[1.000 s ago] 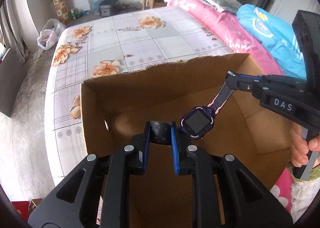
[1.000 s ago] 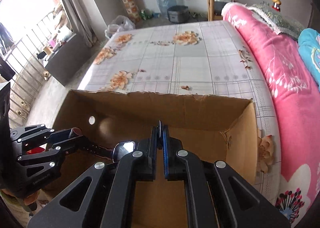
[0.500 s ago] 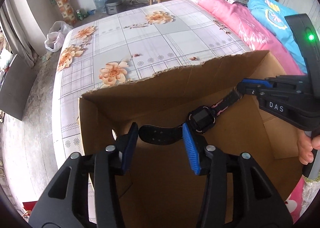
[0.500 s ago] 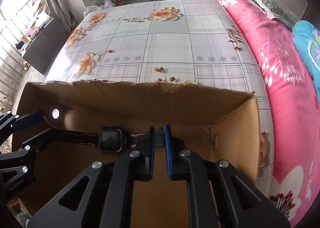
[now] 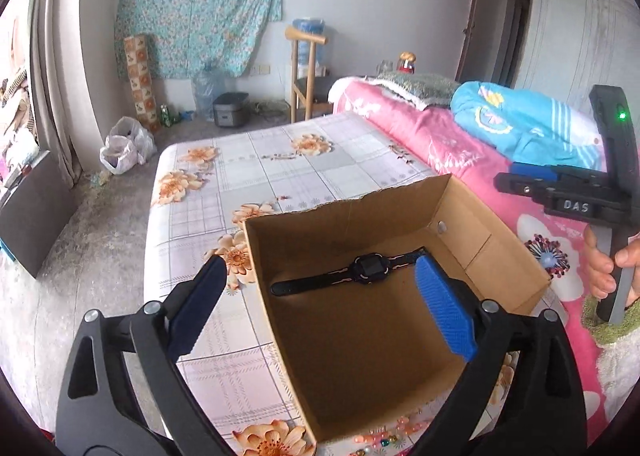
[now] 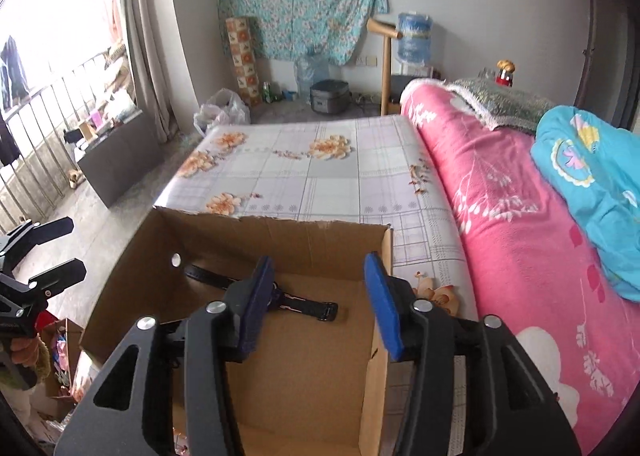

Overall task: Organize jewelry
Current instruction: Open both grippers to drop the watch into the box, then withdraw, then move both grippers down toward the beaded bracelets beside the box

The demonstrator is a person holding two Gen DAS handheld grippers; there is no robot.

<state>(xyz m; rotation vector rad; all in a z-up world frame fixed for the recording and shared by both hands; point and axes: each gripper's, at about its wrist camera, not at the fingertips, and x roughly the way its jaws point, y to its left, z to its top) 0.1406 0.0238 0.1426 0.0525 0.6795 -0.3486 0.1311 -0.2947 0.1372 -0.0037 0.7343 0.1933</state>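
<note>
Fingers of left gripper (image 5: 320, 298) spread wide, just opened, nothing between pads; right gripper (image 6: 320, 296) jaws also just parted, empty. Watch (image 5: 370, 267) lies flat on box (image 5: 500, 248) floor, at 12 o'clock beyond left fingertips, clear of both. Box sits on floral bedsheet (image 5: 280, 167); pink quilt (image 6: 500, 215) at 3 o'clock. Beads (image 5: 384, 436) outside box's near wall.

Soft daylight from the blown-out window (image 6: 48, 35) at left; sharp centre, fisheye-bent edges, dark corners.
</note>
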